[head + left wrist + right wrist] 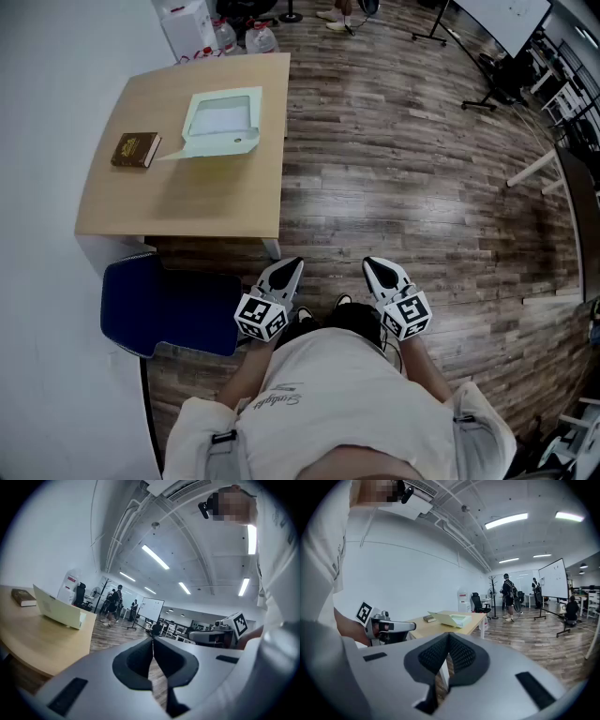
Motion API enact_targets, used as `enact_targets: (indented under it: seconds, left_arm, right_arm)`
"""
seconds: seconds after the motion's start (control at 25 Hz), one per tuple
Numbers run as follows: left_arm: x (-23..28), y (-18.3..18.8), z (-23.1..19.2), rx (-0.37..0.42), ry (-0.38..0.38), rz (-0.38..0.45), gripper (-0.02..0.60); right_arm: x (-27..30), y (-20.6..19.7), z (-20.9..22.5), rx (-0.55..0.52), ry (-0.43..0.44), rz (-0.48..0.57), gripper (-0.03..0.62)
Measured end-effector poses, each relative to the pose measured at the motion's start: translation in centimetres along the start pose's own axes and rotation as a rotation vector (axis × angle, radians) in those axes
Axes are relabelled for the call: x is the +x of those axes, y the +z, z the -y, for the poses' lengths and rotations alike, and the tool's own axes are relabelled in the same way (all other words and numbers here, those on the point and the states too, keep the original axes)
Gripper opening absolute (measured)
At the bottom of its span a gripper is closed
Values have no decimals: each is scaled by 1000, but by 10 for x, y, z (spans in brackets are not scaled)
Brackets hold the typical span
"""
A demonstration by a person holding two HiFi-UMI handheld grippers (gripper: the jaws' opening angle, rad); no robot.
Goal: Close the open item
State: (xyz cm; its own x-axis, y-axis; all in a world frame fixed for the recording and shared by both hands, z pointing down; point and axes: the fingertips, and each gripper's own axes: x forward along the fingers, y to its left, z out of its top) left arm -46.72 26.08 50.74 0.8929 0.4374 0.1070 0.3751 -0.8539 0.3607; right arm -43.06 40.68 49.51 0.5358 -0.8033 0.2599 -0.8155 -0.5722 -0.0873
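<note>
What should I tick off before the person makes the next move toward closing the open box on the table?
1. Box is open and needs closing: ok, its lid flap is folded out on the person's side.
2. Left gripper is free: ok, jaws together on nothing.
3. Right gripper is free: ok, jaws together on nothing.
4. Grippers are within reach of the box: not ok, both are held close to the body, with floor between them and the table.
5. Book is clear of the lid: ok, it lies apart from the box.
6. How the lid fastens: cannot tell.
</note>
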Motion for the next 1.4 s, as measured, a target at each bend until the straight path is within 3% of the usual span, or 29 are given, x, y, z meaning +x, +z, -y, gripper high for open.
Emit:
enact_targets:
  seconds: [0.28,0.72,1.12,1.24,1.4]
  left_arm:
    - [3,13,10,7,5,37,17]
    - [-1,-22,-2,-108,26,-16,15]
    - [61,-21,-12,-88,4,-34,16]
    - [79,-11,-13,-58,7,-50,17]
    - [114,-3,-33,-44,47,-97,17]
  right_arm:
    - [-7,5,7,11,12,-15,-11]
    - [-3,-2,3,-4,-6,-66,-11]
    - [10,-32,44,64,-10,-126,-11]
    - [30,-23,65,82,14,-107,-11]
    - [62,5,98,-2,69,-70,-11]
